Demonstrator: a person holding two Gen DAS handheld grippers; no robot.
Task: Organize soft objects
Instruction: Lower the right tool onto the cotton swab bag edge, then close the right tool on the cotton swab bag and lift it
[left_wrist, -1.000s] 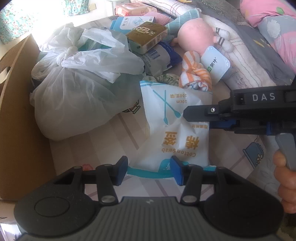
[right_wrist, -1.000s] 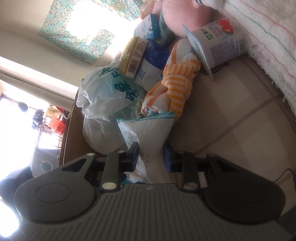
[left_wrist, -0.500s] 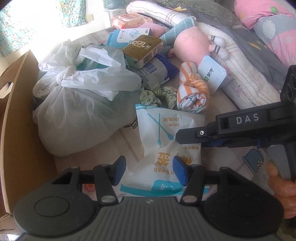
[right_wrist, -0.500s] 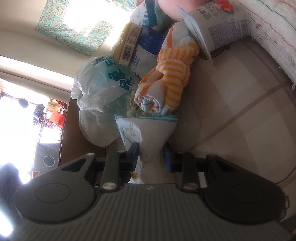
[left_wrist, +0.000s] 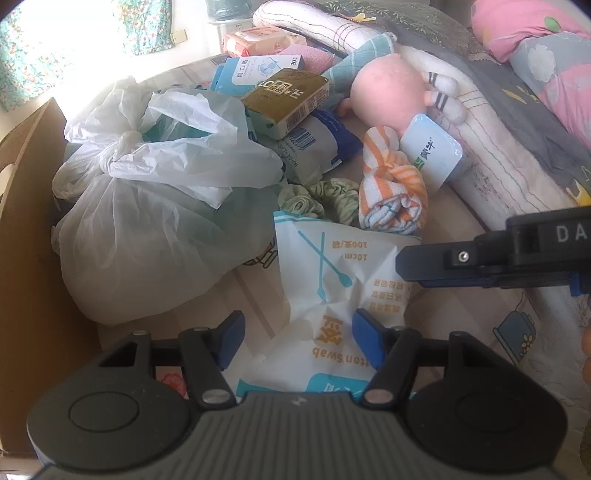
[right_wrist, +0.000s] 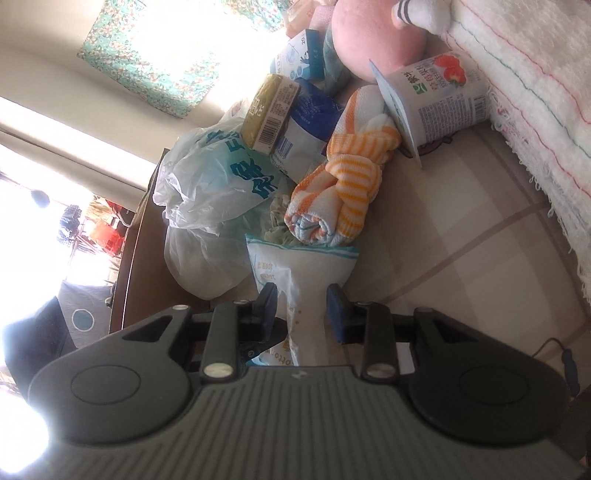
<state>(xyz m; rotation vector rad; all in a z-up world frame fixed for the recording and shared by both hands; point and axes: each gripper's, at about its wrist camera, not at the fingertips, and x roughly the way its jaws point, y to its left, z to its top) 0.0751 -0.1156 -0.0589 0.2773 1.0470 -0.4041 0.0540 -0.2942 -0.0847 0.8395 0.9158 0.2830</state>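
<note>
Left wrist view, bed: patterned sheet (left_wrist: 236, 291) carries the pile; a striped white blanket (left_wrist: 506, 162) runs along from 1 to 3 o'clock.
Cardboard box: brown wall (left_wrist: 26, 258) at 9 o'clock, touching the tied bag.
Plastic bag: white, knotted (left_wrist: 147, 229), at 10 o'clock, largest of the soft things.
Plush toy: pink (left_wrist: 388, 92), at 1 o'clock, against the blanket.
Cotton swab pack: white and teal (left_wrist: 332, 273), creased, at centre, its far edge just beside the striped towel (left_wrist: 391, 188) and green scrunchies (left_wrist: 321, 195).
Gold box: (left_wrist: 288, 96) at 12 o'clock, tilted on a blue-white packet.
Yogurt cup: (right_wrist: 443, 99) lying on its side, lid touching the towel.
Left gripper: (left_wrist: 299, 339) its jaws are opening; the pack's near end lies between them, the blue pads clear of it.
Right gripper: (right_wrist: 301, 306) clenched on the pack's side edge; in the left view it reaches in from 3 o'clock.
</note>
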